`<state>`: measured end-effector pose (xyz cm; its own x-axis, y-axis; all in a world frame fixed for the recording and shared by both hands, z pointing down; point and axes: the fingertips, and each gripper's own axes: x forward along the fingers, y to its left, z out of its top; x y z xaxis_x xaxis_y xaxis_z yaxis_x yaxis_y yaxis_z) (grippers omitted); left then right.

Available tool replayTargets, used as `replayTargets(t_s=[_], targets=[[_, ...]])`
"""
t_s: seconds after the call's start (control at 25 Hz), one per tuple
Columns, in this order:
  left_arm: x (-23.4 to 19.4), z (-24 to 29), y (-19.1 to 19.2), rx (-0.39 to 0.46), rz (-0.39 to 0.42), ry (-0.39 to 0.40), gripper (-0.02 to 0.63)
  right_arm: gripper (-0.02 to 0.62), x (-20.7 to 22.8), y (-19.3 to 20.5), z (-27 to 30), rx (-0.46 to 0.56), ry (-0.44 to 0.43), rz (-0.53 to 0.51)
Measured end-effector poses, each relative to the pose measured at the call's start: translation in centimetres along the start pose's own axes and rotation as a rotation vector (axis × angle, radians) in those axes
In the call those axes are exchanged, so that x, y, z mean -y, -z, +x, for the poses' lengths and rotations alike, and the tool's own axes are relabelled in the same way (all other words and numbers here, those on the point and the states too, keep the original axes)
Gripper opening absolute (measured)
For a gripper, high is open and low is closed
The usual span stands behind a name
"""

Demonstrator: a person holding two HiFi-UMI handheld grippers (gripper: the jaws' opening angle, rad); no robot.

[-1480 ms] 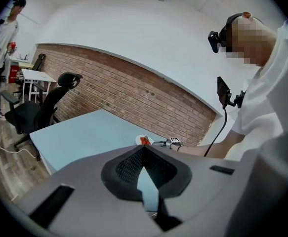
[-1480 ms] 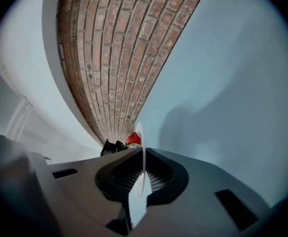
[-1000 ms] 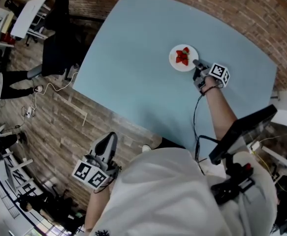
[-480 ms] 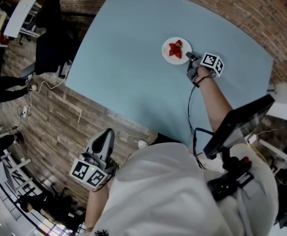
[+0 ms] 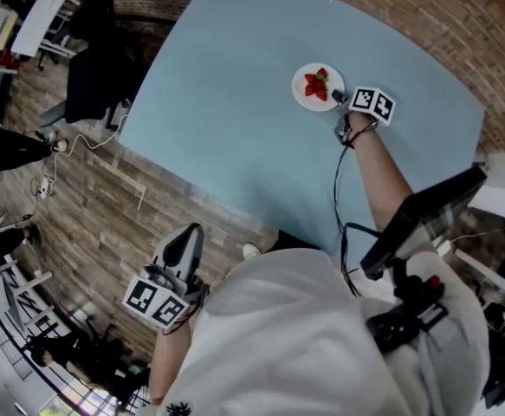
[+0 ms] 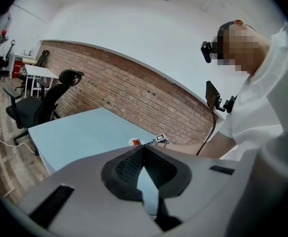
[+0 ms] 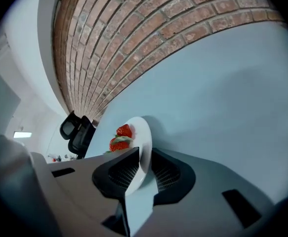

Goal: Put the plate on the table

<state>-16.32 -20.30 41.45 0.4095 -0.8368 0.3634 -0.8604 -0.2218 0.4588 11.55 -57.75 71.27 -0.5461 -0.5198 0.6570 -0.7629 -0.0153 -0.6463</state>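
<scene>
Blue table (image 5: 235, 102), right tool (image 7: 143, 153), jaws opening astride plate (image 7: 145, 131)

Red brick wall (image 5: 460, 24) is running along the far side of the room. A black office chair (image 5: 92, 68) is standing on the grey-brown wood-plank floor (image 5: 105, 224), near a white desk (image 5: 31, 24). A thin white cable (image 5: 77, 146) is lying across the planks, and a black flat screen (image 5: 425, 219) is sitting tilted at the right.

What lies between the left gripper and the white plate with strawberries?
The head view shows only a strip of wooden floor and bare light-blue table top between the left gripper and the round white plate. No object stands there.
</scene>
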Motion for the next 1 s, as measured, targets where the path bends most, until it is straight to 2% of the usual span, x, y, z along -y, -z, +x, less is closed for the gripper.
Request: replayTargets(t_s=[0.2,0.56,0.8,1.0], targets=[[-0.1,-0.1,0.2,0.004,-0.007,0.006,0.002,0.088,-0.2,0.3,0.2,-0.024,0.031,-0.079],[-0.5,-0.8,0.3,0.017,-0.027,0.008,0.002,0.112,0.2,-0.2,-0.4,-0.044,0.192,-0.297],[-0.6,-1.1,0.6,0.024,-0.025,0.023,0.002,0.111,0.9,-0.8,-1.5,-0.017,0.205,-0.308],[-0.6,-1.8,0.7,0.026,-0.001,0.046,0.002,0.11,0.2,0.4,-3.2,-0.001,0.193,-0.302]])
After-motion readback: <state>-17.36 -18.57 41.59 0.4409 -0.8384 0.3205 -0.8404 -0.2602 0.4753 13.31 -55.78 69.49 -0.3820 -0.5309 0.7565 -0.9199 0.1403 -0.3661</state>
